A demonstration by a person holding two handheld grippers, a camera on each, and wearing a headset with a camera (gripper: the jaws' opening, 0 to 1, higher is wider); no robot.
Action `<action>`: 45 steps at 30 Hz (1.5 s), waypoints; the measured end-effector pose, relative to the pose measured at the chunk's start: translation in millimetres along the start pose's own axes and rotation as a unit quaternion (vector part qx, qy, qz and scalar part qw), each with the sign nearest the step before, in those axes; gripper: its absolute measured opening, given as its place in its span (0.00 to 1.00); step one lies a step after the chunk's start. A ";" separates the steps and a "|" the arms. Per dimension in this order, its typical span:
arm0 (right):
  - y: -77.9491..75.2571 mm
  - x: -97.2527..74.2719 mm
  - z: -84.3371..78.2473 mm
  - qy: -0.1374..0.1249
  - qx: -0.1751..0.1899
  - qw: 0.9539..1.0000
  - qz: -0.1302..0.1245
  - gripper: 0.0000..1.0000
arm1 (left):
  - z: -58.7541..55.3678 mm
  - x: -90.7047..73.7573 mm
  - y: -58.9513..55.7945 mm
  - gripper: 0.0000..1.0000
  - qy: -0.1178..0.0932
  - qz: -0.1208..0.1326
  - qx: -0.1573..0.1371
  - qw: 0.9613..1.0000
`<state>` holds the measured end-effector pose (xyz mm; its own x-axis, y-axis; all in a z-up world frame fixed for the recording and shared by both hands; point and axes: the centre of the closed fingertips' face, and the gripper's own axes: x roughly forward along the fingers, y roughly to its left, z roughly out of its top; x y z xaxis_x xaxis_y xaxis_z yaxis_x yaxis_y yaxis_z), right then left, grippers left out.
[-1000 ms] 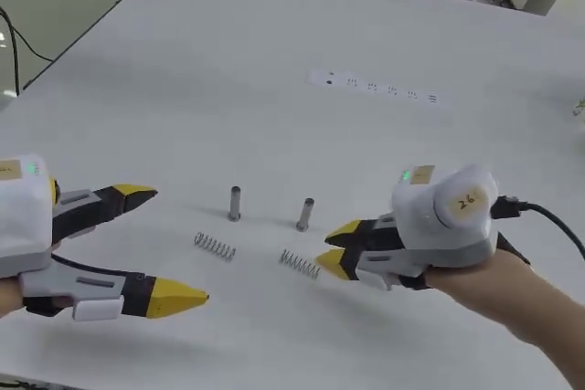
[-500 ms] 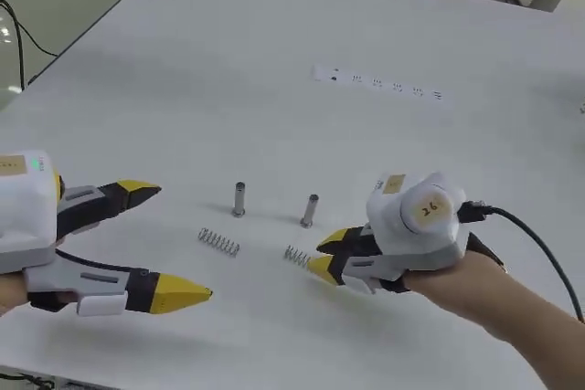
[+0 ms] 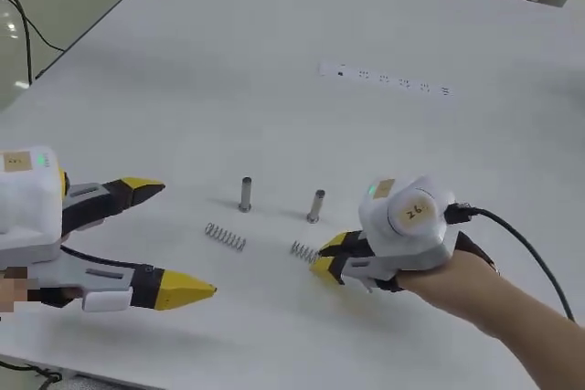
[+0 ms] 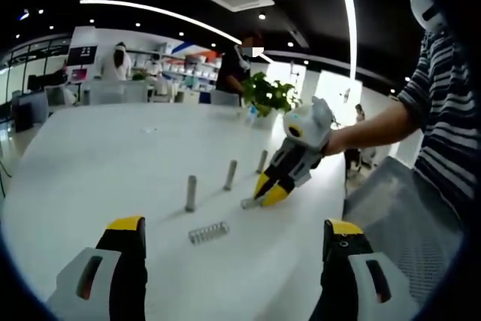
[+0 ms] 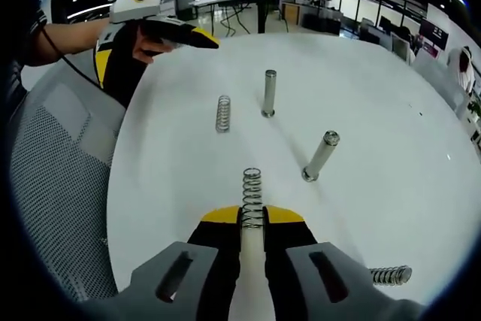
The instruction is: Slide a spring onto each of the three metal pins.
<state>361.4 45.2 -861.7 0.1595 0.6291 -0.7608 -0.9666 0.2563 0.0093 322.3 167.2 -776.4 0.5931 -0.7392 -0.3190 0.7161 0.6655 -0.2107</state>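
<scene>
Two grippers were over the white table [image 3: 274, 43], one at each side of the work. I had the left gripper [image 3: 163, 238] low at the near left edge, lying roughly level and pointing across at the pins. Its fingers [image 3: 187, 289] were spread wide with nothing between them; in the left gripper view the yellow tips framed the whole row.

The right gripper [image 3: 322, 258] came in from the right, tilted down so its tips met the table, with the person's hand [image 3: 448, 282] wrapped around its back and a black cable trailing off behind it. Its fingers were drawn in close around one end of the gripped spring [image 5: 252, 189]. That spring lay flat on the table and stuck straight out ahead of the tips.

A loose spring [image 3: 225, 236] lay on its side just in front of the left pin [image 3: 246, 194], and a third spring [image 5: 389, 275] lay flat beside the right gripper's fingers. The left pin and the middle pin [image 3: 316, 205] stood upright on their flared bases, plain grey metal from top to bottom. The far pin [image 4: 261, 161] stood upright just behind the right gripper in the left gripper view. Farther back on the table lay a white power strip [image 3: 384, 80].
</scene>
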 end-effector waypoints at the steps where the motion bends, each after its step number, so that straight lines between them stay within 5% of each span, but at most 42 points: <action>1: -0.1 0.2 0.3 -0.002 -0.001 1.000 0.000 0.08 | -0.4 0.0 -0.7 0.95 0.001 -0.001 0.000 1.000; 9: 2.5 -4.6 2.2 -0.005 -0.014 1.000 0.004 0.08 | -0.6 3.9 -6.3 0.95 0.002 -0.009 0.001 1.000; 19: 3.5 -30.7 10.3 -0.015 -0.027 1.000 0.004 0.08 | 4.8 16.3 -20.1 0.91 0.003 -0.035 0.012 0.999; 30: 12.7 -61.4 25.5 -0.016 -0.087 0.996 0.006 0.08 | 8.0 34.9 -38.3 0.85 0.012 -0.076 0.027 0.997; 45: 31.8 -71.3 33.0 -0.027 -0.138 0.990 0.026 0.08 | 14.6 66.7 -66.1 0.59 0.025 -0.135 0.051 0.989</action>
<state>325.9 32.7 -785.8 0.1104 0.6761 -0.7285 -0.9907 0.0163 -0.1351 319.9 72.4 -770.2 0.3590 -0.8805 -0.3096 0.8804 0.4296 -0.2010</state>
